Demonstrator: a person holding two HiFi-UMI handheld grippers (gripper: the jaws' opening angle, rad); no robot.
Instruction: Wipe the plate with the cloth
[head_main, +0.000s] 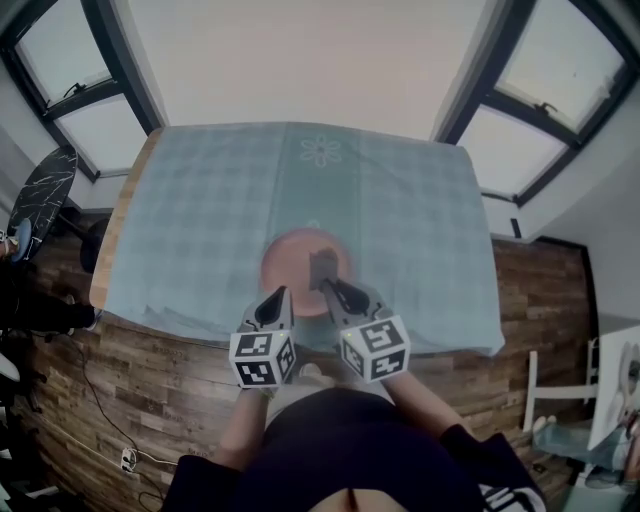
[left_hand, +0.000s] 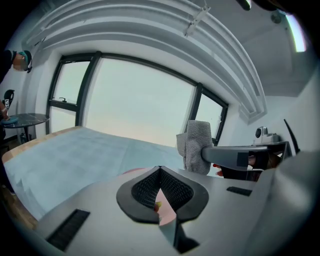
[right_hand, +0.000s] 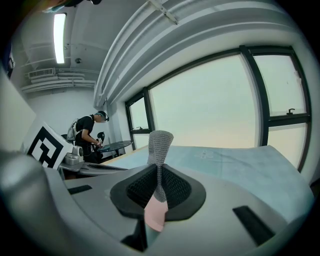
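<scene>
One pink plate (head_main: 290, 255) sits mid-table on the blue-green tablecloth (head_main: 200, 220). Nothing lies on it; one grey cloth (head_main: 324, 268) hangs over its near right part, pinched by the right gripper (head_main: 329, 286). The left gripper (head_main: 280, 293), jaws pressed together and empty, is just beside, over the plate's near rim.

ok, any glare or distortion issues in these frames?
Head view: strong fisheye, window frames bow; the plate looks dim and soft. Left gripper view: windows blown out white, the cloth backlit yet sharp. Right gripper view: same backlight, the ceiling light glares.
</scene>
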